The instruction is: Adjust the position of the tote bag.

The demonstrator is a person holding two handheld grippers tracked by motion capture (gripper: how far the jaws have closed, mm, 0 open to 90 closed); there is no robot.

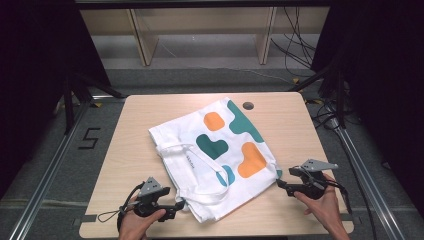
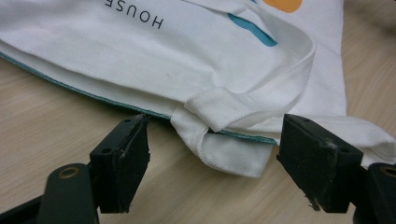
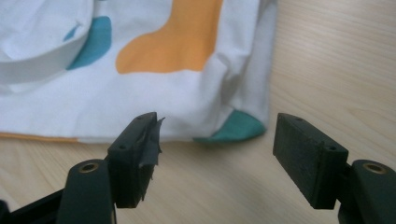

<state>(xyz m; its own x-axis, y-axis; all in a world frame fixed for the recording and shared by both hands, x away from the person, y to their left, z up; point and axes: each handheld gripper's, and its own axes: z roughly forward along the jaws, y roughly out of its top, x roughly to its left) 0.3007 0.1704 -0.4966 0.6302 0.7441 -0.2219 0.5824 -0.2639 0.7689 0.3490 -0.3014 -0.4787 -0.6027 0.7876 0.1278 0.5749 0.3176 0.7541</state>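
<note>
A white tote bag (image 1: 220, 150) printed with orange and teal shapes lies flat on the wooden table (image 1: 145, 115), its straps curled over the near half. My left gripper (image 1: 181, 205) sits at the bag's near left corner, held by a hand. In the left gripper view the jaws (image 2: 215, 128) stand wide apart, with a folded strap end (image 2: 219, 140) between them and untouched. My right gripper (image 1: 280, 184) rests by the bag's right corner. In the right gripper view it (image 3: 217, 123) is open, and the teal corner (image 3: 236, 128) lies just ahead of the jaws.
A round cable hole (image 1: 248, 106) sits near the table's far edge. Beyond the table stands a wooden frame (image 1: 200, 30), with cables (image 1: 300, 45) on the floor at the far right. Metal rails run along both sides of the table.
</note>
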